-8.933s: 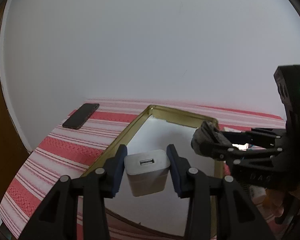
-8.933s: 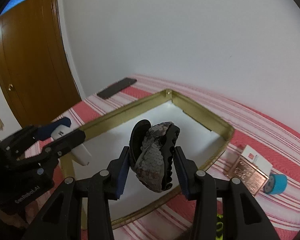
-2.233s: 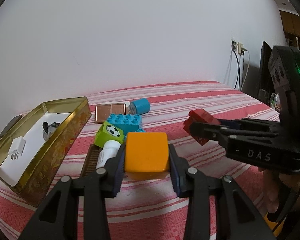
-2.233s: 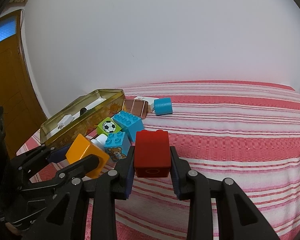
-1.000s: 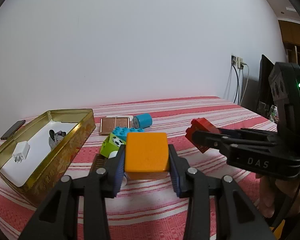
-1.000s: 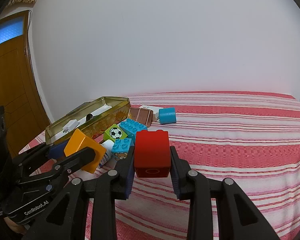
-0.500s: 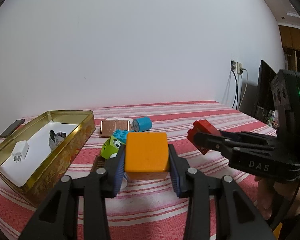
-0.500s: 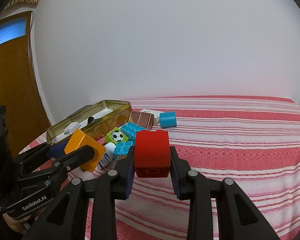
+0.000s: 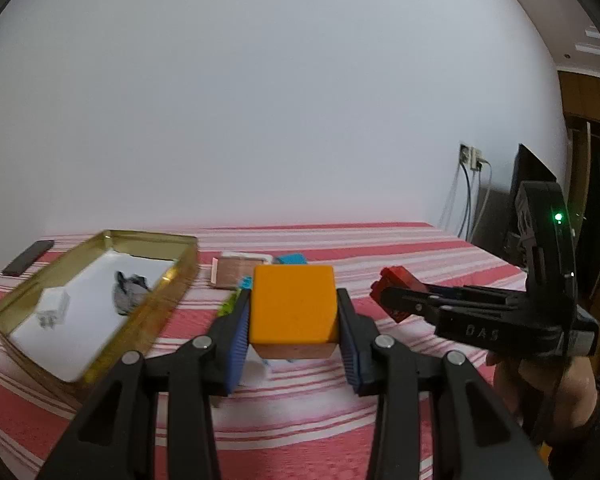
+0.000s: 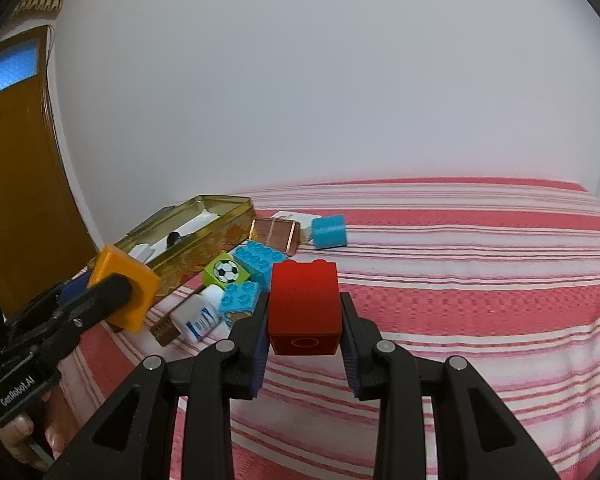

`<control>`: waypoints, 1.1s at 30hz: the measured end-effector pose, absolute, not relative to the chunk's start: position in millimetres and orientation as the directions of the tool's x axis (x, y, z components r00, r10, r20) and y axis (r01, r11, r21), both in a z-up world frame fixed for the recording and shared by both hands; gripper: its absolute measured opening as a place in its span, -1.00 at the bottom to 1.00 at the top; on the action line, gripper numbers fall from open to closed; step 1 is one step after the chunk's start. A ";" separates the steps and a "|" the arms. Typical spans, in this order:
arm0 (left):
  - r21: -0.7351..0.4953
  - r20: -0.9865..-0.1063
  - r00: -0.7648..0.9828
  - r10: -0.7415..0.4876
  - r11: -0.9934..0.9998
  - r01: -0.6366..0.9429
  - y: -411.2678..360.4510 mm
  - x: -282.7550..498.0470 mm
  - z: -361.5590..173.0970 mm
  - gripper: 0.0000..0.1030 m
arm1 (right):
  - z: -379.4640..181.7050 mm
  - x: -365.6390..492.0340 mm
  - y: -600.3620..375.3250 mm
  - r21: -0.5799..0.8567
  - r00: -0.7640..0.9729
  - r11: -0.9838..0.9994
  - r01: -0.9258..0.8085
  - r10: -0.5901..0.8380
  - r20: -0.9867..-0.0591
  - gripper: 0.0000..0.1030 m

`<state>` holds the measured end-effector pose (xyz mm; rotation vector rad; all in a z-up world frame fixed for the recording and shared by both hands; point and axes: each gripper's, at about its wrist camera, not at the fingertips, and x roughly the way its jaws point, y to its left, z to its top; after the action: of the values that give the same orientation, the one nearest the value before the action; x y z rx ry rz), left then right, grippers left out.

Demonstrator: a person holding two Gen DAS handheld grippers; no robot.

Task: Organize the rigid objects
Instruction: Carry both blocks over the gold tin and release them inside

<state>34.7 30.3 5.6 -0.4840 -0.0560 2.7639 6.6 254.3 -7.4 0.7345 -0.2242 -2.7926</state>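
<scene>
At far left a black phone (image 9: 28, 263) lies on the striped cloth (image 10: 480, 300), beside the gold tin (image 9: 132, 332), which already holds a white charger (image 9: 52, 306) and a dark, blurred object (image 9: 129, 290) I cannot identify. The left gripper (image 9: 293, 316) is clamped on an orange block (image 9: 293, 308), held above the cloth just right of the tin; the right gripper (image 10: 303, 316) grasps a red brick (image 10: 303, 306) in the air further right.

Risks, as I judge them: both loads head for one tin, so the grippers could knock together above it, or a block could clip the near wall and tip out.

The orange block hides most of the pile behind it: a white bottle (image 10: 198, 316), blue bricks (image 10: 258, 260) and a football-printed green brick (image 10: 226, 272). The tin's far wall is hard to make out.
</scene>
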 end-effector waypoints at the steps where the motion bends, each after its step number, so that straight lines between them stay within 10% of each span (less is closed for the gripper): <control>1: -0.097 -0.319 -0.892 0.321 -0.947 -0.307 24.2 34.8 8.7 -0.24 | -2.4 3.8 252.6 0.211 -0.840 -0.955 0.207 -0.285 -0.462 -0.34; 33: -0.006 -0.497 -0.863 -0.096 -0.993 0.114 -154.0 -33.0 -10.8 -0.25 | -4.0 -152.7 16.7 0.174 -0.583 -0.808 0.562 -0.537 -0.610 -0.34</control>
<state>-33.0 -154.0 -10.8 -0.8344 -0.0576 3.1412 -152.7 16.7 -4.0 0.8886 0.0496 -2.3507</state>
